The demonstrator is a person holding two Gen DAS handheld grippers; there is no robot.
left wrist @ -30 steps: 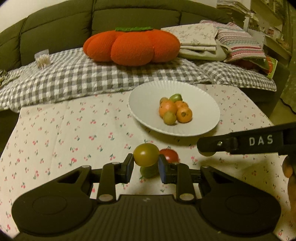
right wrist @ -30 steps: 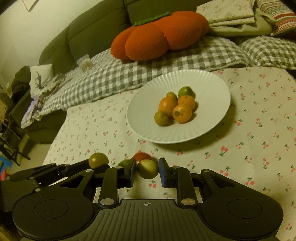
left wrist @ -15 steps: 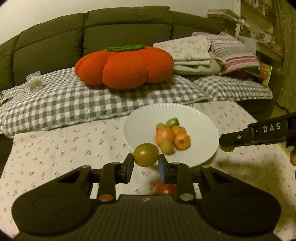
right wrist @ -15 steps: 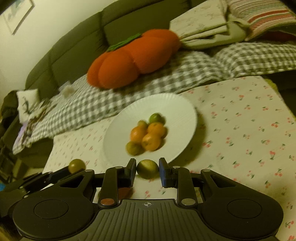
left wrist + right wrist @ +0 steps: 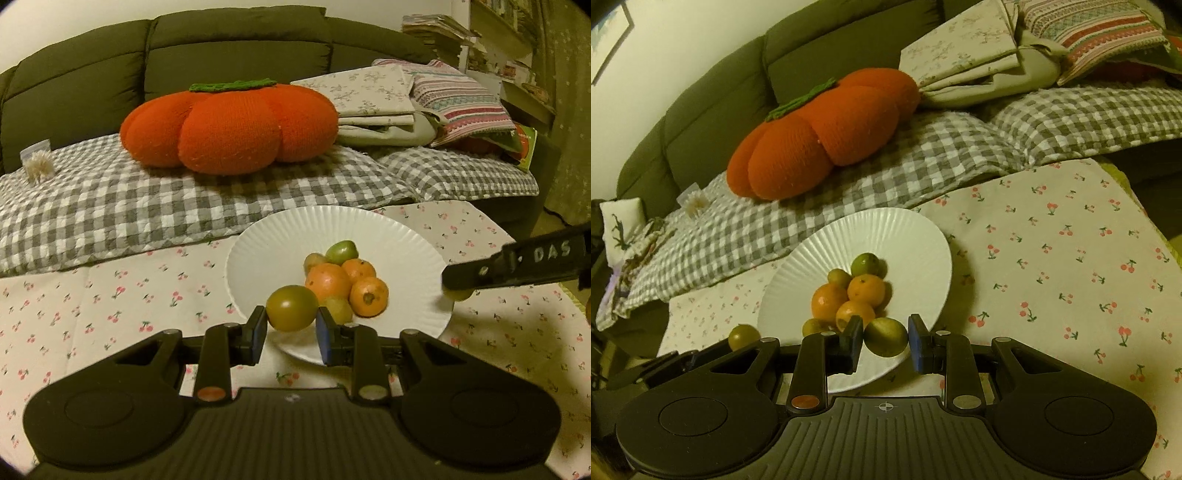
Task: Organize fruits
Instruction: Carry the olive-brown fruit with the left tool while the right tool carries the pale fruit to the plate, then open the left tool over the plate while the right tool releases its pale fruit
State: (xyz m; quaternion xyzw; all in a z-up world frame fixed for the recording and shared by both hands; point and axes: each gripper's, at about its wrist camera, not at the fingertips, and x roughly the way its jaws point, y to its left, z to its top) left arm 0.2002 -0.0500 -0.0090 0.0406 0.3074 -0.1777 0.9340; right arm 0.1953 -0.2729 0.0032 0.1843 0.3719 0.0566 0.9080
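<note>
Now 2 grippers, left gripper [image 5: 291,328] and right gripper [image 5: 885,343], each clamp 1 fruit over the plate [image 5: 905,236].

I can read just one word. The white letters "DAS" stand on the side of my right gripper [image 5: 517,267], the black bar that comes in at about 3 o'clock in my left camera's view. A green book [image 5: 526,142] lies at the far end of the sofa, at about 2 o'clock. It has some print on its cover, but the print is too small for me to read. I see no other words or numbers.
</note>
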